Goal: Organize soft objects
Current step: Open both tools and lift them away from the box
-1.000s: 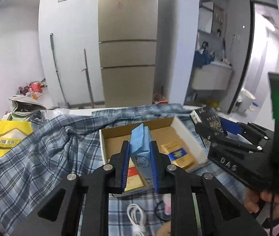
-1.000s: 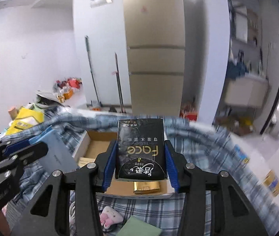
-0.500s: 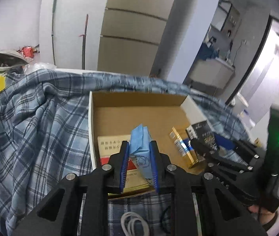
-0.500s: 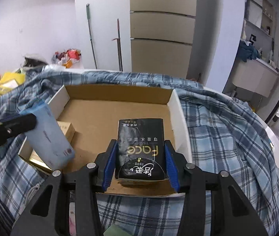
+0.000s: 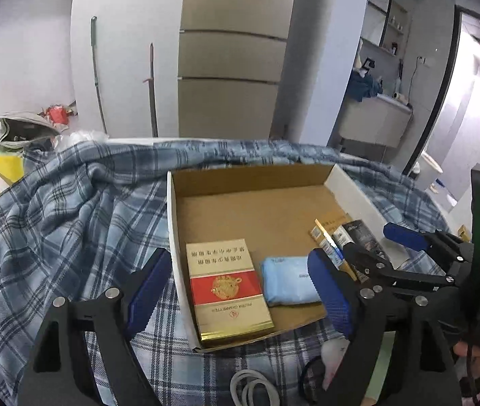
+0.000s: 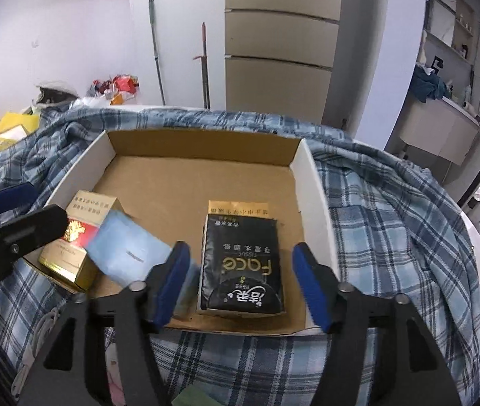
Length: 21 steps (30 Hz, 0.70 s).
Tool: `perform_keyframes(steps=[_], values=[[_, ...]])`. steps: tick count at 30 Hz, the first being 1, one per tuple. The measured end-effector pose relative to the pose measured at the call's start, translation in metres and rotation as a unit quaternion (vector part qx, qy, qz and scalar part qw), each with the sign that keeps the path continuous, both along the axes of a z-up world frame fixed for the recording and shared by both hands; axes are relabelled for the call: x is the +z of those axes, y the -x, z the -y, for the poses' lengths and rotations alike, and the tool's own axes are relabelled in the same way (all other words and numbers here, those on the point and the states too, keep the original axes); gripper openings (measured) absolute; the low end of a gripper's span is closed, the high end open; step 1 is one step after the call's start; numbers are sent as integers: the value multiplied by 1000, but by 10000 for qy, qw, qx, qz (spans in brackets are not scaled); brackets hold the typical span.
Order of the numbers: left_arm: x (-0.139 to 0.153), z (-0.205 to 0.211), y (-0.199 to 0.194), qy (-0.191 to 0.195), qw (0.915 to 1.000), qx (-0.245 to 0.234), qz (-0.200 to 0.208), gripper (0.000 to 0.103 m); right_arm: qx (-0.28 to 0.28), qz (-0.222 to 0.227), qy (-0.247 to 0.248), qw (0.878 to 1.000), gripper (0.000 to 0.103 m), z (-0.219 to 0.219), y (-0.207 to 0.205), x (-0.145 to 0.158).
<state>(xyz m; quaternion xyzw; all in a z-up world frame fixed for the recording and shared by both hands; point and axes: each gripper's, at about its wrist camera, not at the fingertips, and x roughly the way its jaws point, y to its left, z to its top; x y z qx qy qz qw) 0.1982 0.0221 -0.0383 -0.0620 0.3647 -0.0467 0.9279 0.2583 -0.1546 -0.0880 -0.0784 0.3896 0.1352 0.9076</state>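
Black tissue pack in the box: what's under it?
The black tissue pack lies on a gold carton in the cardboard box; only the carton's far end shows, the rest is covered. Both grippers have just opened, clear of it.

The black tissue pack (image 6: 241,264) in the cardboard box reads "Face TISSUE", upside down. The red-and-gold carton (image 5: 228,291) bears Chinese characters.

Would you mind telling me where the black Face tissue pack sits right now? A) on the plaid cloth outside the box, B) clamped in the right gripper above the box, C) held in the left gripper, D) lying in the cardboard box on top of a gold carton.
D: the black tissue pack lies inside the cardboard box on a gold carton, with the right gripper open around it, its pads clear of the pack.
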Motion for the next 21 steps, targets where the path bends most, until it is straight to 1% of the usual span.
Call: perform_keyframes(steps=[3, 5, 6, 8, 10, 12, 16, 18, 20, 21], values=[[10, -3, 6, 34, 9998, 43, 169, 85, -83, 142, -109, 9998, 69, 7, 2, 11], [20, -3, 12, -35, 9995, 77, 315, 85, -117, 232, -178, 9995, 69, 10, 5, 21], [25, -4, 14, 8, 9994, 88, 344, 85, -127, 284, -223, 9993, 69, 12, 6, 27], [40, -7, 18, 145, 9990, 83, 411, 85, -162, 419, -287, 9986, 69, 15, 10, 41], [54, -7, 26, 69, 9980, 87, 622, 85, -166, 551, -331, 9978, 69, 18, 17, 56], [72, -5, 40, -117, 9957, 133, 912, 85, -167, 716, -391, 9965, 69, 20, 27, 74], [104, -5, 73, -82, 9904, 96, 1380, 85, -109, 1076, -478, 9930, 70, 25, 56, 109], [117, -4, 89, -61, 9883, 31, 1526, 85, -68, 1225, -589, 9907, 73, 27, 72, 123], [127, -4, 105, -128, 9865, 46, 1632, 85, -7, 1391, -682, 9879, 73, 28, 90, 135], [133, -3, 115, -159, 9844, 38, 1752, 85, 18, 1465, -721, 9866, 73, 29, 99, 140]])
